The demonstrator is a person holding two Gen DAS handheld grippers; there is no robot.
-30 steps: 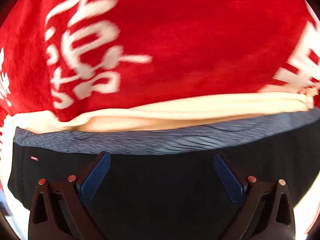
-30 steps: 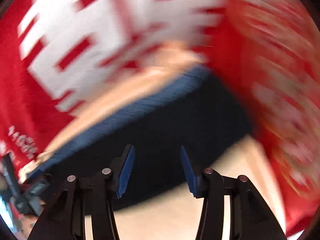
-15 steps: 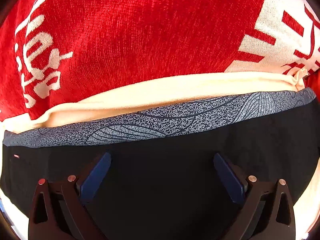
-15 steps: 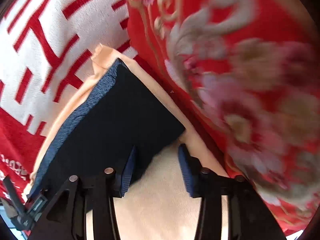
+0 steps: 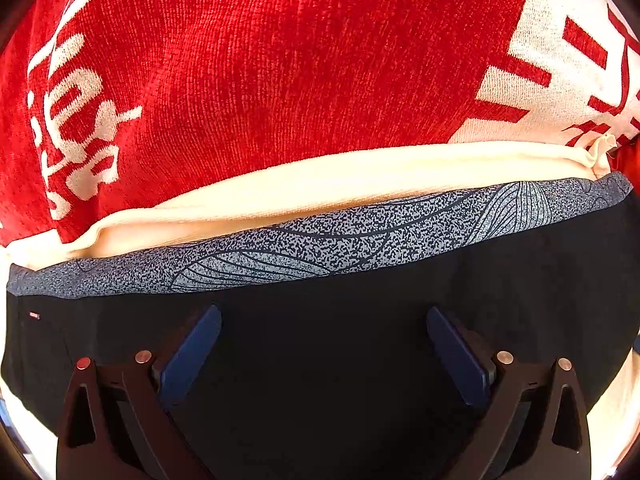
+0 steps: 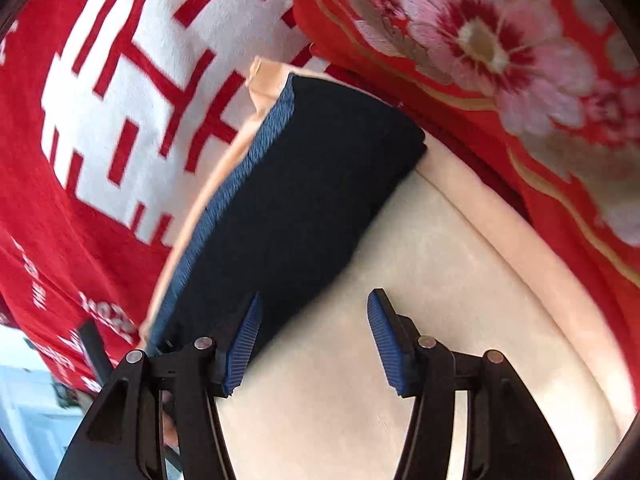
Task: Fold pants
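While the black pants [image 5: 360,360] are lying folded on a cream cloth [image 6: 440,280], which is spread over a red blanket [image 5: 280,60] with white lettering, the left gripper [image 5: 324,340] is hovering over the dark fabric with its 2 blue pads [image 5: 192,352] standing wide apart and gripping nothing. The right gripper [image 6: 314,332] is opening its jaws at the pants' edge; between them are showing only the dark edge and the bare cream cloth, and its pads are pressing on nothing.
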